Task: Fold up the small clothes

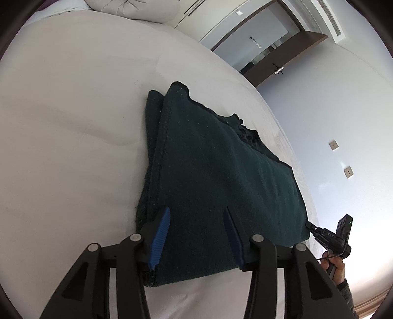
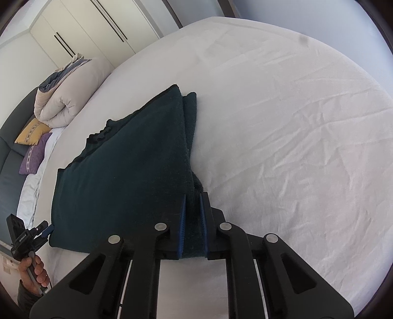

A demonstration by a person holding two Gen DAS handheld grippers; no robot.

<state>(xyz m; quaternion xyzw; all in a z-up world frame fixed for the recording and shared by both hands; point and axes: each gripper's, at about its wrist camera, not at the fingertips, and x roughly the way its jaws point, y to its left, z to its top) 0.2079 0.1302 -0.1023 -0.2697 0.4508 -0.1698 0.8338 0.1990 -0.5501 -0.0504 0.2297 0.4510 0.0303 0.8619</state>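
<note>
A dark green folded garment lies on the white bed sheet. My left gripper hangs over its near left corner. Its blue pads stand apart, the cloth lies flat between them, and nothing is pinched. In the right wrist view the left gripper shows small at that corner, held by a hand. My right gripper is shut on the near right corner, with cloth bunched between its pads. It also shows in the left wrist view, right gripper.
A rolled beige duvet lies at the head of the bed, next to a yellow pillow and a purple pillow. White wardrobes stand behind. The sheet stretches wide to the right of the garment.
</note>
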